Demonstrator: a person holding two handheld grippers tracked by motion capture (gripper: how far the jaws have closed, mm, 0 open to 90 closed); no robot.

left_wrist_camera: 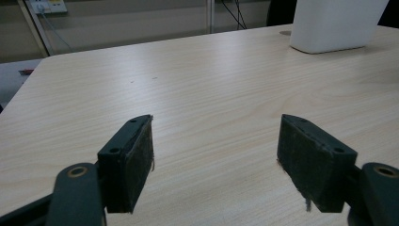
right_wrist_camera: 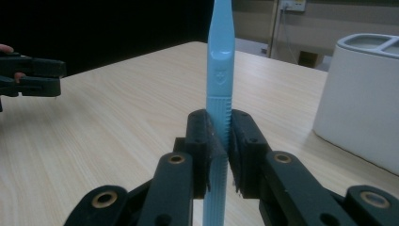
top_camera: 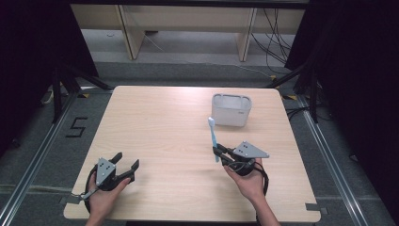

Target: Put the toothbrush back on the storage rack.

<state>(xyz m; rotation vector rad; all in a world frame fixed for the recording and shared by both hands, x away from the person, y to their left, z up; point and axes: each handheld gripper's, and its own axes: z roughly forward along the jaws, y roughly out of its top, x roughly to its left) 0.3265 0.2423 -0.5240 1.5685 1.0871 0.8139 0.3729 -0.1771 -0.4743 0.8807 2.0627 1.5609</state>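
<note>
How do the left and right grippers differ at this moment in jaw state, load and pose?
The left gripper stands open with bare table between its pads, while the right gripper is shut on the light blue toothbrush. The left gripper rests low near the table's front left, away from the white holder; the right gripper sits close to that holder, the toothbrush head pointing toward it. Both are hand-held and have black jaws and a grey plate.

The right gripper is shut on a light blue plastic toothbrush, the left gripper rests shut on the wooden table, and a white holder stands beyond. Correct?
Not quite: the left gripper is open, its jaws wide apart with bare wooden table between them, as the left gripper view shows. The right gripper does clamp the light blue plastic toothbrush, and the white holder stands beyond.
</note>
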